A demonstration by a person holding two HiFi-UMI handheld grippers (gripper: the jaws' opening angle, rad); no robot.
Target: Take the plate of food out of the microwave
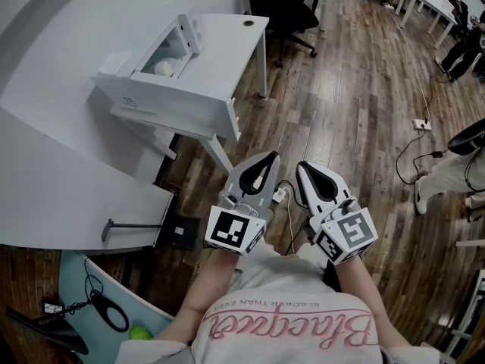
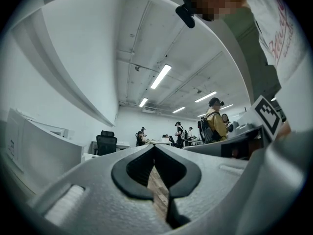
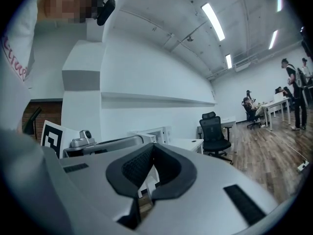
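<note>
Left gripper [image 1: 265, 160] and right gripper [image 1: 305, 170] side by side over wood floor [image 1: 356, 112], both jaws closed, empty; microwave [image 1: 155, 59] on white table [image 1: 235, 36] well apart

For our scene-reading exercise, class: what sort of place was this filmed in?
Probably an open-plan office: white desks, black swivel chairs, long ceiling strip lights, and people standing or sitting around more desks in the background.

A black office chair [image 1: 292, 6] stands near a white desk [image 1: 231, 48] on wooden floor [image 1: 356, 112].
</note>
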